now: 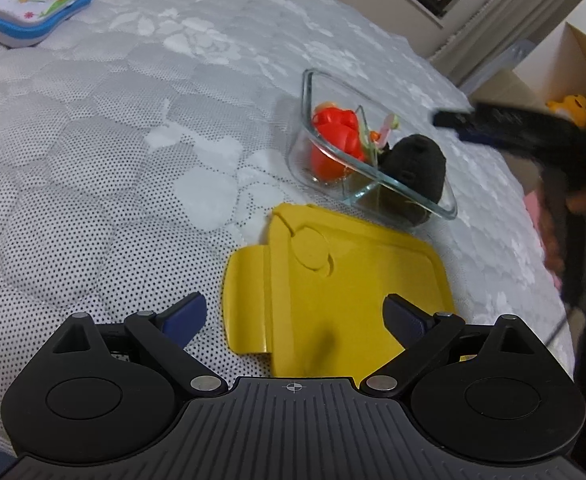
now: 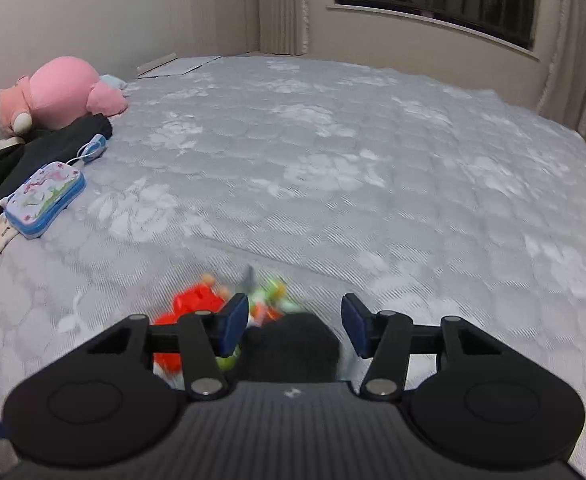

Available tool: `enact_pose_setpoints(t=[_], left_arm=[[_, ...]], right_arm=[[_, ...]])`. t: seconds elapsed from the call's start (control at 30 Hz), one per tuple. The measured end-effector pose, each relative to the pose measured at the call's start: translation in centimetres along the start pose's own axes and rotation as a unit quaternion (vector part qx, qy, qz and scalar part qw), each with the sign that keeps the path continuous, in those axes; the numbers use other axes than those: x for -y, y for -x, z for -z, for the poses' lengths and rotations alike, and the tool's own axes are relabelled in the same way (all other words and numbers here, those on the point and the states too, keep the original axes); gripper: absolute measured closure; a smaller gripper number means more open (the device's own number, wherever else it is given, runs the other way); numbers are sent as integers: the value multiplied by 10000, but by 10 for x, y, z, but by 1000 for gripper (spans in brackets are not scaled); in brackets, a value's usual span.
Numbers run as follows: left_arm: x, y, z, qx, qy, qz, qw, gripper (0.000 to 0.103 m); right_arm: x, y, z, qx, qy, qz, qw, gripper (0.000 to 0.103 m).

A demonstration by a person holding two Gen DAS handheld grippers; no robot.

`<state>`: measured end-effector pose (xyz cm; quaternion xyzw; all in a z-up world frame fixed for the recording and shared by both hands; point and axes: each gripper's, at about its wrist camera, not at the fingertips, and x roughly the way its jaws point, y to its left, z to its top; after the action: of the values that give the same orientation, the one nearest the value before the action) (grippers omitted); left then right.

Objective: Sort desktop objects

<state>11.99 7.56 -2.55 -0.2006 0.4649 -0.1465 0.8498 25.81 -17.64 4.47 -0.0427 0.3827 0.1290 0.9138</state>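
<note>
A clear glass container [image 1: 413, 186] with a divider stands on the grey quilt. It holds a red toy [image 1: 335, 140], a small pink and green toy [image 1: 387, 126] and a black fuzzy object [image 1: 417, 164]. Its yellow lid [image 1: 333, 264] lies flat in front of it. My left gripper [image 1: 295, 314] hangs open just above the lid's near part, holding nothing. My right gripper [image 2: 295, 320] is open above the black object [image 2: 293, 348], pads apart from it, with the red toy [image 2: 197, 300] to its left. In the left wrist view the right gripper [image 1: 453, 120] is blurred beyond the container.
A blue-edged floral pencil case [image 2: 45, 200] lies at the far left by dark clothing [image 2: 33, 152] and a pink plush [image 2: 61, 92]. A cardboard box with a yellow plush [image 1: 569, 108] stands past the bed's right edge. A hand [image 1: 553, 240] grips the right tool.
</note>
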Motion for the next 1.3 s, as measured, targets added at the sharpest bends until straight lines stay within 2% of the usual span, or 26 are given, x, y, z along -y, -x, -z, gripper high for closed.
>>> enact_pose_setpoints(t=[0.03, 0.1, 0.17, 0.2, 0.23, 0.27, 0.3, 0.33, 0.4, 0.47, 0.57, 0.7, 0.77, 0.83, 0.87, 0.93, 0.97, 1.0, 1.1, 1.17, 1.3], left_arm=[[-1, 0, 0, 1, -4, 31, 10000, 5], [-5, 0, 0, -5, -28, 94, 10000, 5], [-9, 1, -1, -6, -54, 150, 9999, 5], [-11, 1, -1, -6, -57, 170, 9998, 5], [-14, 1, -1, -6, -54, 190, 9998, 5], [-17, 1, -2, -6, -34, 212, 9998, 4], [-19, 1, -2, -7, -9, 236, 9997, 4], [-21, 1, -3, -7, 28, 261, 9997, 4], [-23, 2, -5, 14, 86, 282, 9996, 4], [-21, 2, -7, 59, 104, 271, 9996, 4], [-15, 0, -7, 53, 73, 251, 9996, 4], [-7, -1, -4, 14, -31, 236, 9997, 4], [-4, -3, -3, -18, -66, 210, 9998, 4], [-2, -3, -2, -46, -109, 202, 9997, 4], [-2, -3, -1, -57, -128, 201, 9997, 4], [-4, -2, 0, -63, -138, 201, 9997, 4], [-5, -3, -1, -67, -104, 196, 9997, 4], [-6, -4, -1, -67, -59, 206, 9997, 4], [-7, -6, -4, -51, 56, 292, 9995, 4], [-4, -8, -4, -63, 62, 374, 9993, 4], [-3, -5, 1, -98, -60, 392, 9992, 4]], right_arm=[[-5, -9, -7, -111, 11, -6, 9999, 50], [-11, -33, -14, -494, -67, 74, 9987, 64], [-16, -56, -17, -760, -116, 282, 9966, 64], [-19, -65, -17, -770, -97, 470, 9959, 66], [-19, -70, -16, -754, -151, 542, 9956, 73], [-16, -69, -15, -666, -380, 388, 9963, 86], [-13, -68, -13, -576, -606, 229, 9962, 89], [-11, -60, -13, -457, -768, -16, 9960, 89], [-12, -41, -11, -28, -699, -65, 9975, 89], [-4, -22, -13, 268, -907, -336, 9949, 89], [1, -9, -13, 420, -1081, -763, 9903, 89], [-9, -17, -6, 332, -547, -341, 9974, 89], [-11, -28, -2, 224, -467, -353, 9980, 88], [-11, -36, -2, -100, -383, -403, 9984, 86], [-8, -28, -1, -21, -391, -392, 9985, 83], [-2, -14, 0, 138, -405, -366, 9984, 59], [2, -1, 2, 243, -398, -278, 9985, 31], [4, 7, 3, 262, -356, -142, 9989, 24], [4, 12, 12, -129, 8, 79, 9999, 35], [1, 6, 19, -354, 10, 110, 9993, 44], [-6, -26, 26, -602, -74, 282, 9978, 43]])
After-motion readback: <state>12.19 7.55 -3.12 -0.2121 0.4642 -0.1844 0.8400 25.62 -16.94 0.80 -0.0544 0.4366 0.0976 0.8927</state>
